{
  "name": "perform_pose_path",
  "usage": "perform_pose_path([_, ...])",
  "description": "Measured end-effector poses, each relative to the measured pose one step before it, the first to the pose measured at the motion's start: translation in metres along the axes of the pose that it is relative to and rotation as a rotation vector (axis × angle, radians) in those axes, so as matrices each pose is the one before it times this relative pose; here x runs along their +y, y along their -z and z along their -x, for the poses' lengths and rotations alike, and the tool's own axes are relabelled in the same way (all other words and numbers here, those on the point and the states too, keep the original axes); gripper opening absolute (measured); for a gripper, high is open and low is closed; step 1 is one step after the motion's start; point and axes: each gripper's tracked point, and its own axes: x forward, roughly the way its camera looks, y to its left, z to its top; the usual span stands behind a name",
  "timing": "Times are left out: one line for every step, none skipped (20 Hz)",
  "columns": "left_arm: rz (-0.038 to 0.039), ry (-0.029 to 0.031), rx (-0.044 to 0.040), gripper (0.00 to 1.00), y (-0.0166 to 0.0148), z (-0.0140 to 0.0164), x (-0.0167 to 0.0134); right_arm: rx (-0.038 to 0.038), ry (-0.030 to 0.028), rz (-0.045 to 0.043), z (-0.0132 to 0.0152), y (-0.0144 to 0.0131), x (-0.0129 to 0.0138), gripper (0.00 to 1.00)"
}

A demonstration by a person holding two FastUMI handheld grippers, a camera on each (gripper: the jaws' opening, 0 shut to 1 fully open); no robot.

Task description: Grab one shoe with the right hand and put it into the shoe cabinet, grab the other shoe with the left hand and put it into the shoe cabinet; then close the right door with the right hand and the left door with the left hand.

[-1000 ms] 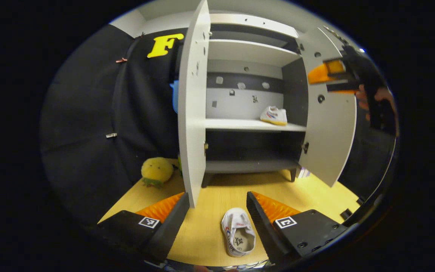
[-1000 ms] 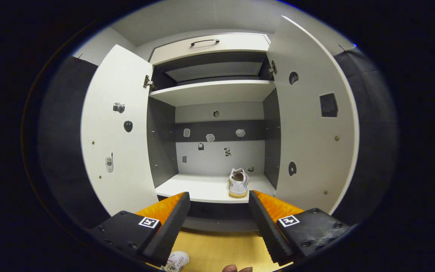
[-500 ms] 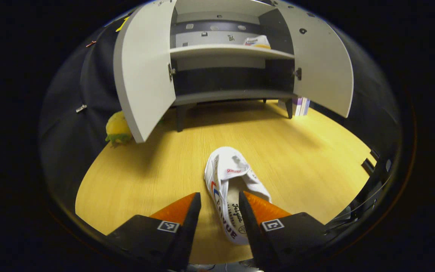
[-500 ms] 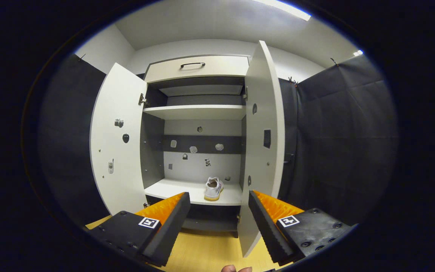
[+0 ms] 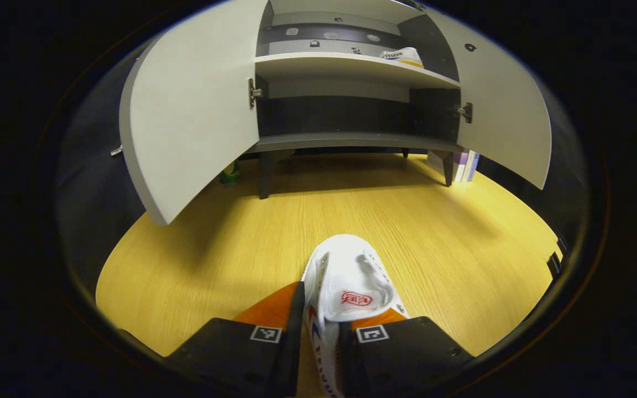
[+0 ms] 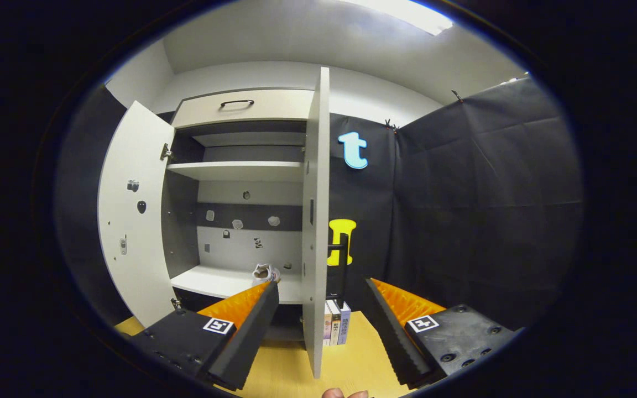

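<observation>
In the left gripper view, my left gripper (image 5: 318, 331) is down low over the floor (image 5: 230, 249), and its fingers (image 5: 295, 315) are drawn in narrow around the near shoe (image 5: 349, 287). One finger lies against the outer side of the shoe and the other reaches down into its opening, so the two clamp the shoe's side wall between them. The shoe is white with a red mark on its tongue, and its toe points toward the cabinet (image 5: 351, 99). Ahead, the cabinet stands with both doors swung wide: the left door (image 5: 191, 110) and the right door (image 5: 506, 121). The second shoe (image 5: 401, 56) sits on the white shelf (image 5: 346, 66), toward its right end. Some books (image 5: 465, 166) stand on the floor beside the cabinet's right leg.

In the right gripper view, my right gripper (image 6: 321, 326) is held up in the air, jaws wide apart, with nothing between them. Straight ahead I see the right door (image 6: 316, 221) edge on, between my fingers. Left of it the cabinet (image 6: 241, 182) is open, and the shoe (image 6: 266, 272) rests on the shelf (image 6: 230, 282) just beyond my left fingertip. The left door (image 6: 130, 210) stands open at the far side. Books (image 6: 335, 323) stand on the floor behind the right door's lower edge.
</observation>
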Motion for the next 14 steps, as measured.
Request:
perform_pose_path([0.00385, -0.01593, 0.00734, 0.29, 0.00395, -0.00268, 0.00414, 0.00203, 0.01718, 0.00678, 0.00087, 0.00169, -0.00763, 0.98])
perform_pose_path([0.00287, -0.0119, 0.01625, 0.2, 0.00478, -0.00062, 0.00184, -0.00054, 0.01244, 0.00741, 0.00018, 0.00041, -0.0066, 0.98])
perform_pose_path([-0.00647, 0.00045, 0.00467, 0.19, 0.0007, -0.00122, -0.00002, 0.00123, 0.01037, 0.00511, 0.00003, 0.00033, -0.00524, 0.98])
perform_pose_path([-0.01023, 0.00266, 0.01641, 0.16, 0.00019, 0.00125, -0.00011, -0.00141, 0.00455, 0.00142, -0.00086, -0.00038, -0.00363, 0.98])
perform_pose_path([-0.00733, 0.00307, 0.01637, 0.14, 0.00025, -0.00045, 0.0018, -0.00091, 0.00316, -0.00291, -0.00113, -0.00072, -0.00327, 0.98])
perform_pose_path([0.00319, 0.00663, 0.02017, 0.07, -0.00136, 0.00007, 0.00039, 0.00014, -0.00096, -0.00733, -0.00139, 0.00042, -0.00075, 0.98])
perform_pose_path([0.01612, 0.00917, 0.01989, 0.06, -0.00159, 0.00157, -0.00001, 0.00127, -0.00256, -0.00806, -0.00112, 0.0007, -0.00091, 0.98])
perform_pose_path([0.02582, 0.01662, 0.01222, 0.06, -0.00371, 0.00318, -0.00264, 0.0024, -0.00497, -0.00844, -0.00114, 0.0008, -0.00034, 0.98])
perform_pose_path([0.01883, 0.00975, 0.0021, 0.05, -0.00446, 0.0074, -0.00329, 0.00458, -0.00751, -0.00832, -0.00098, 0.00058, -0.00019, 0.98])
perform_pose_path([-0.00136, -0.0014, -0.01361, 0.05, -0.0085, 0.00799, -0.00226, 0.00161, -0.00731, -0.0102, -0.00152, 0.00062, -0.00003, 0.98])
perform_pose_path([-0.00608, -0.007, -0.01494, 0.05, -0.00938, 0.00871, -0.00106, 0.00138, -0.00808, -0.0093, -0.00149, -0.00018, -0.00026, 0.98])
perform_pose_path([0.00842, -0.0033, -0.01231, 0.05, -0.01132, 0.00805, -0.00124, 0.00126, -0.00545, -0.00869, -0.00166, 0.0006, -0.00166, 0.98])
perform_pose_path([0.01948, -0.00131, -0.01087, 0.05, -0.01276, 0.00908, -0.00278, 0.00254, -0.00669, -0.00733, -0.0017, 0.00049, -0.00186, 0.98])
perform_pose_path([0.02093, -0.00768, -0.00971, 0.05, -0.01329, 0.0082, -0.00218, 0.00461, -0.00409, -0.00735, -0.00171, 0.00139, -0.00234, 0.98])
